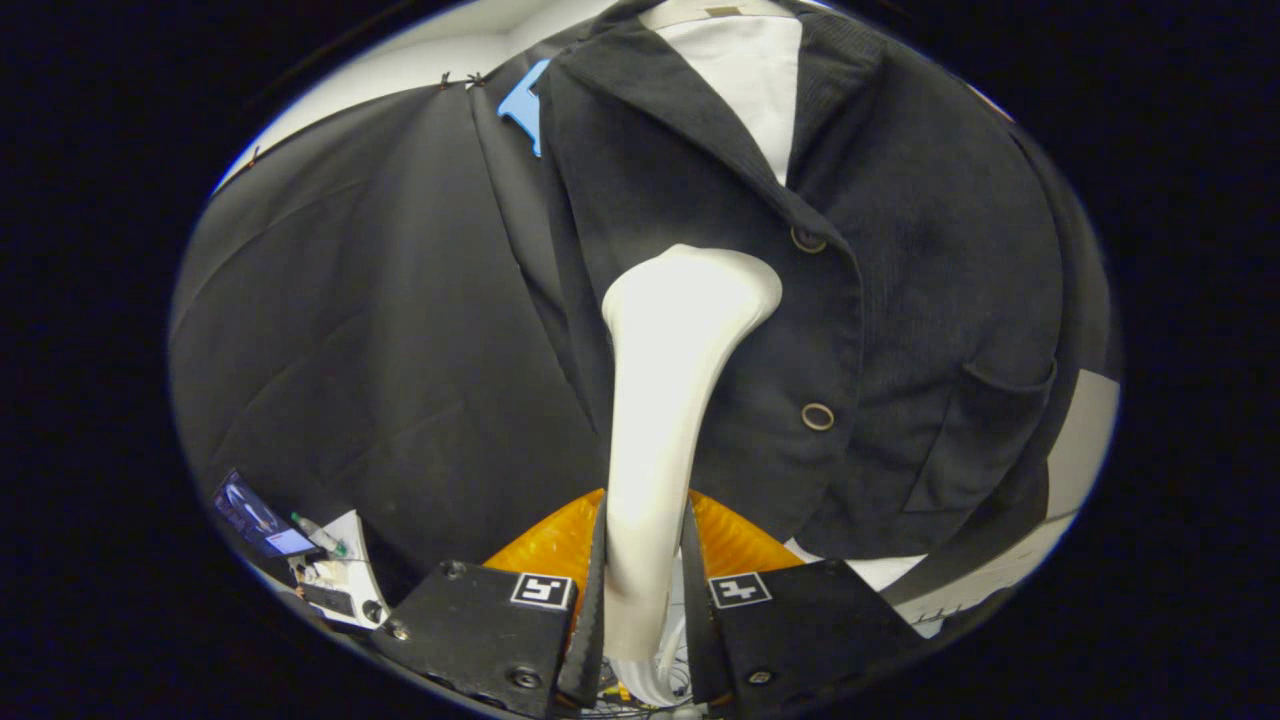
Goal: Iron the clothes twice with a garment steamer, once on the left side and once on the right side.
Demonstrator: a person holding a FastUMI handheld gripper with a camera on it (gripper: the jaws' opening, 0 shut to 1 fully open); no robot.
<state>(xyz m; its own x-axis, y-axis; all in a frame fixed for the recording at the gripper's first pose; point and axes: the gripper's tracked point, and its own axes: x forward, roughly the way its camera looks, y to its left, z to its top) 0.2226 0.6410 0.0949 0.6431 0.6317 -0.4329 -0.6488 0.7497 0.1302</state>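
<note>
A dark corduroy jacket (900, 280) hangs ahead of me over a white lining (750, 80), with two round buttons down its front edge. My gripper (645, 590) is shut on the white handle of the garment steamer (670, 400), both fingers pressing its sides. The steamer rises upright between the fingers, and its wide head (700, 285) lies against the jacket's left panel, just left of the upper button (808, 238). The lower button (817, 416) sits to the right of the handle. A patch pocket (985, 430) shows on the jacket's right side.
An orange rounded thing (545, 545) lies low behind the fingers, under the jacket's hem. Left of the fingers, a small table end carries a lit screen (262, 520), a pen and papers (345, 570). Black cloth wall (350, 330) hangs behind, left of the jacket.
</note>
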